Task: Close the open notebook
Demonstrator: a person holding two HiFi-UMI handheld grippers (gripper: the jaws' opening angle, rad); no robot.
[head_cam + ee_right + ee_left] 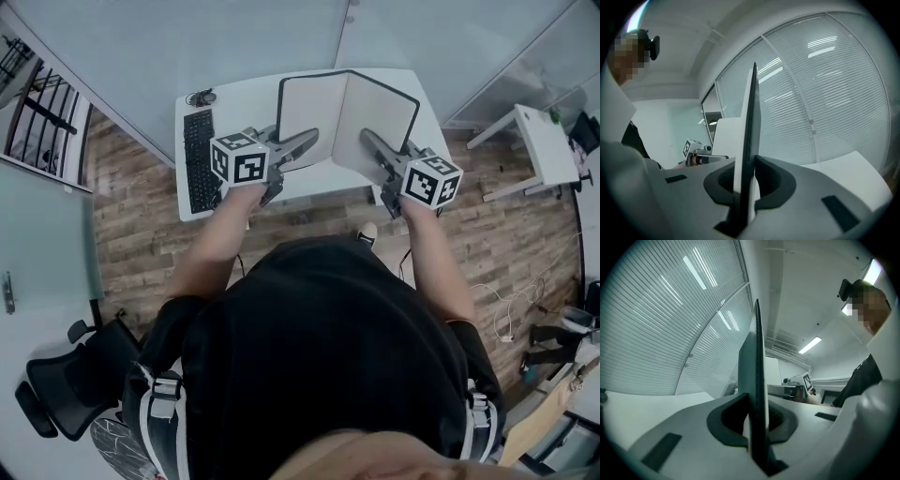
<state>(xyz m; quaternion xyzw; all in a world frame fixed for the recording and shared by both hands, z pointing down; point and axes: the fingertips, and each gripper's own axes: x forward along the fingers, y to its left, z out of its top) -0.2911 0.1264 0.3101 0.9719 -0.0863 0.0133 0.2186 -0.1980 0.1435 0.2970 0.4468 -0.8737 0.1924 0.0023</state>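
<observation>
The notebook [345, 111] stands on the white desk [230, 108] with its black-edged covers lifted into a V. My left gripper [310, 142] is shut on the lower edge of the left cover [305, 105]. My right gripper [367, 141] is shut on the right cover [386, 114]. In the left gripper view the left cover [756, 376] rises edge-on from between the pads of the left gripper [757, 427]. In the right gripper view the right cover [750, 136] stands the same way in the right gripper [743, 190]. Each gripper view shows the other gripper's marker cube across the gap.
A black keyboard [199, 159] lies along the desk's left side, with a small dark item [200, 97] at its far end. Glass walls with blinds stand behind the desk. A second white table [536, 141] is at the right, and an office chair [66, 384] at the lower left.
</observation>
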